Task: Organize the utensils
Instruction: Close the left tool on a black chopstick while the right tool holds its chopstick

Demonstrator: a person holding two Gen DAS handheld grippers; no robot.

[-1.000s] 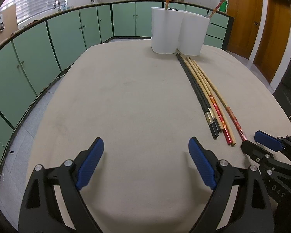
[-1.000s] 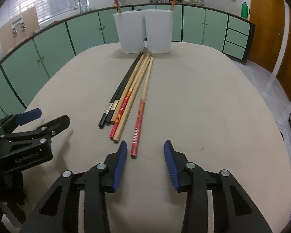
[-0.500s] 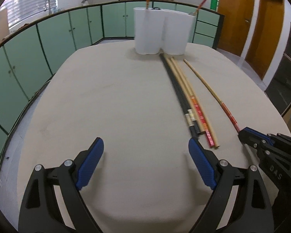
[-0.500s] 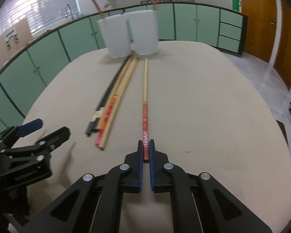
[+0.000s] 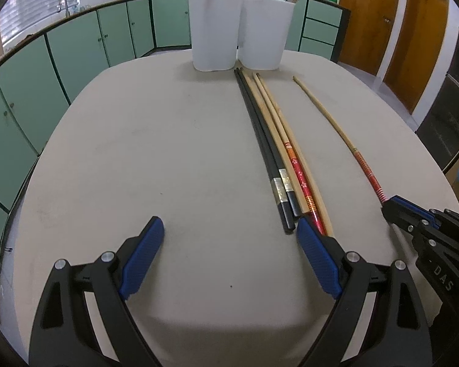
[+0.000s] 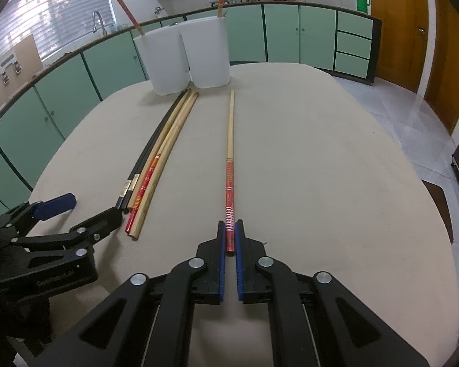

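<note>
My right gripper (image 6: 229,229) is shut on the red end of a long wooden chopstick (image 6: 230,165), which points toward two white cups (image 6: 205,58). In the left wrist view the same chopstick (image 5: 336,128) lies apart, to the right of the others. A bundle of black, red-patterned and plain wooden chopsticks (image 5: 278,153) lies on the beige table (image 5: 168,153); it also shows in the right wrist view (image 6: 156,159). My left gripper (image 5: 229,244) is open and empty, its right finger next to the bundle's near ends. Each cup holds one red-ended chopstick.
The two white cups (image 5: 235,42) stand side by side at the table's far edge. Green kitchen cabinets (image 5: 76,52) curve behind the table. Wooden doors (image 5: 382,24) are at the right. The right gripper (image 5: 394,211) shows at the left view's right edge.
My right gripper closed on the red-ended chopstick and drew it to the right, away from the bundle. My left gripper moved forward and right, closer to the bundle's near ends.
</note>
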